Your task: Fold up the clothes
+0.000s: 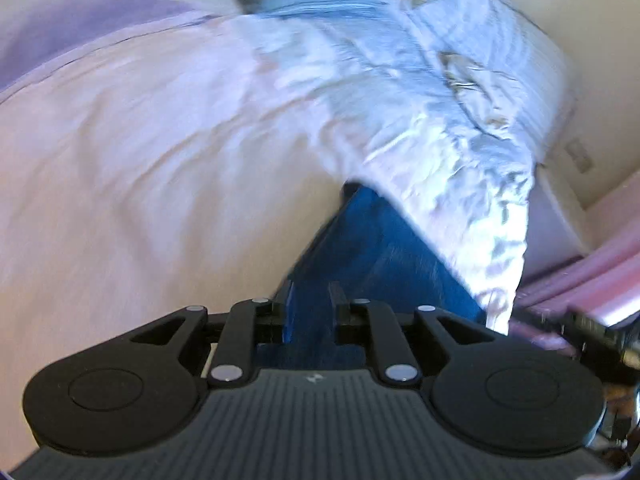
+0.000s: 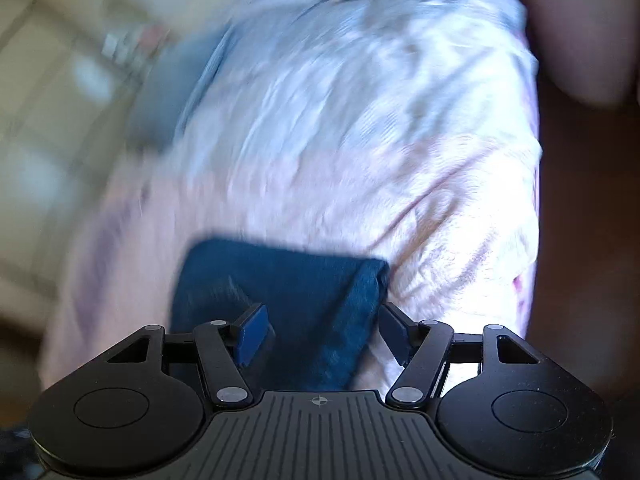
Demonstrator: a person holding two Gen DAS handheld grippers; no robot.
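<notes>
A dark blue denim garment (image 1: 372,248) runs between the fingers of my left gripper (image 1: 312,304), which is shut on it. Its far end disappears under a crumpled white and light blue cloth (image 1: 440,120) on a pale pink bed sheet (image 1: 140,160). In the right wrist view, a folded end of the blue denim (image 2: 296,280) lies between the spread fingers of my right gripper (image 2: 324,328), which is open. The denim rests on the pink sheet (image 2: 320,140). Both views are blurred by motion.
A cream wall (image 1: 592,60) and a pink curtain (image 1: 600,280) stand to the right of the bed. A grey cloth (image 2: 168,92) lies at the bed's left edge in the right wrist view, with cream furniture (image 2: 48,100) beyond.
</notes>
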